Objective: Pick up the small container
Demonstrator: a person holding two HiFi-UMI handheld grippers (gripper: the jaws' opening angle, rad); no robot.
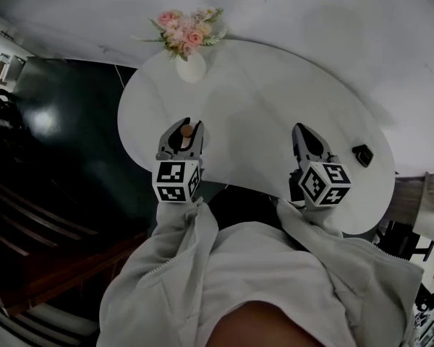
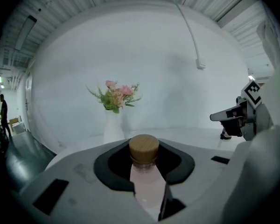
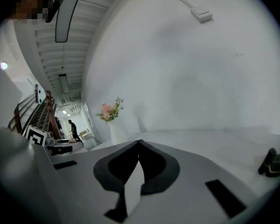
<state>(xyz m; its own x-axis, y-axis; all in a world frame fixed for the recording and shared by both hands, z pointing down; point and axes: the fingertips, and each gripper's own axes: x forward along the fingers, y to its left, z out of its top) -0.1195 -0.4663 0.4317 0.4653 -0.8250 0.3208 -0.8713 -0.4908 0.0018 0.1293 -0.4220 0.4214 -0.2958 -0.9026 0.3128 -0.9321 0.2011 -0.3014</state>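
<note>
One container (image 2: 147,181), wooden cap (image 2: 143,147) up, clamped by body between my left gripper (image 1: 189,131) jaws, near surface (image 1: 260,100) edge; I grip below cap for firm hold. Right gripper (image 3: 139,146) jaws closed, empty, held aside, not needed.

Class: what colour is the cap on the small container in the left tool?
Light wooden tan; the cap shows best in the left gripper view.
</note>
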